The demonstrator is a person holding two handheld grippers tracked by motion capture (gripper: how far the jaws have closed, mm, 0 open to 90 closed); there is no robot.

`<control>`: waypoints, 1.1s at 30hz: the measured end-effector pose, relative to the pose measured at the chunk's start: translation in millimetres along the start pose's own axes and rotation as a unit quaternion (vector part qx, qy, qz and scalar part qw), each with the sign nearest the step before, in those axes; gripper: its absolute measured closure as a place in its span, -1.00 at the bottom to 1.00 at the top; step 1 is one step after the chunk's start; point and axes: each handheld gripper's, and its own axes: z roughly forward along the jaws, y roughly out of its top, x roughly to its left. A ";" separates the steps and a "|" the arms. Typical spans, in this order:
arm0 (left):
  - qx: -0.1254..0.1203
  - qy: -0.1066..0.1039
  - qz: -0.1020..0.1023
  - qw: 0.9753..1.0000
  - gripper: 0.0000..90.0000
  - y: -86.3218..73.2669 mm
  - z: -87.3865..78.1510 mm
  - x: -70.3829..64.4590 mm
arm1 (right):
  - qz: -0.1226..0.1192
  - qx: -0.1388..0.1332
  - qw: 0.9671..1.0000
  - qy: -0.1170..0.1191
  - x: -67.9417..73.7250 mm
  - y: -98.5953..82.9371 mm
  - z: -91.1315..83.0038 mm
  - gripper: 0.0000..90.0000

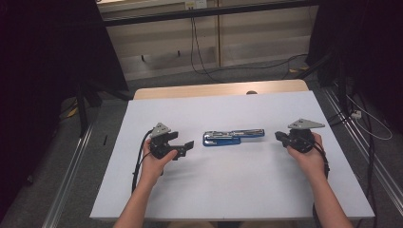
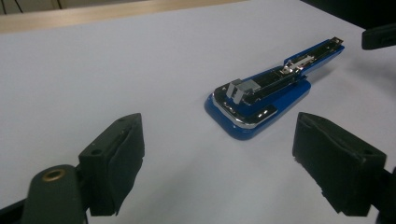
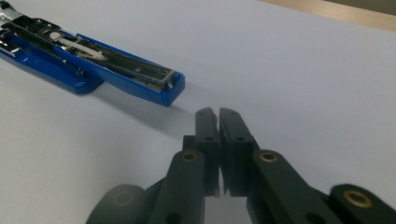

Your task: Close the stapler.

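Both grippers flank a blue stapler [image 1: 233, 137] (lying opened): left gripper [image 1: 186, 144] fingers spread, right gripper [image 1: 277, 136] fingers pressed together.

bare table [image 1: 214, 190] all round — just the blue stapler [image 1: 233, 137] lies between the two grippers.

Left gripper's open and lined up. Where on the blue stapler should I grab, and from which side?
Grip the stapler across its wide blue base end, which faces the left gripper. Come in low from the left, jaws straddling its two long sides: it lies flat and opened out, and the exposed metal rail looks narrower and slicker.
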 end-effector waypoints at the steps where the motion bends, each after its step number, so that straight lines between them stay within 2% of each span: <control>1: 0.002 0.001 0.007 1.000 -0.57 0.5 0.9 -1.0 | -0.004 0.001 1.000 0.002 1.4 1.4 1.2 1.00; 5: 0.011 0.005 0.021 1.000 -0.31 1.5 5.6 -4.9 | -0.022 0.011 1.000 0.000 6.4 5.8 8.7 1.00; 6: 0.011 0.005 0.021 1.000 -0.20 1.5 6.4 -4.9 | -0.025 0.013 1.000 -0.001 7.4 6.4 11.2 1.00; 9: 0.014 0.005 0.022 1.000 0.03 1.8 9.1 -5.2 | -0.026 0.021 0.999 -0.006 8.3 6.7 14.8 1.00; 11: 0.016 -0.004 0.024 1.000 0.17 1.9 10.8 -6.4 | -0.026 0.024 0.999 -0.004 7.7 6.4 16.0 1.00; 13: 0.021 -0.004 0.040 0.999 0.32 2.7 12.6 -7.8 | -0.025 0.025 0.999 -0.003 7.0 6.3 17.0 1.00; 17: 0.017 -0.011 0.053 0.998 0.72 2.5 17.6 -11.1 | -0.029 0.029 0.999 -0.005 7.9 6.8 19.1 1.00; 20: 0.026 -0.011 0.056 0.998 0.93 1.8 21.0 -11.5 | -0.034 0.030 0.999 -0.002 9.4 6.9 21.0 1.00; 26: 0.034 -0.015 0.050 0.998 1.00 6.3 29.7 -13.8 | -0.040 0.039 0.998 -0.003 11.3 6.1 24.3 1.00; 31: 0.040 -0.016 0.054 0.998 1.00 7.9 38.6 -17.4 | -0.057 0.045 0.997 -0.001 13.4 6.9 25.8 1.00; 33: 0.045 -0.016 0.059 0.997 1.00 7.4 39.9 -18.1 | -0.054 0.044 0.998 0.003 13.9 7.4 26.5 1.00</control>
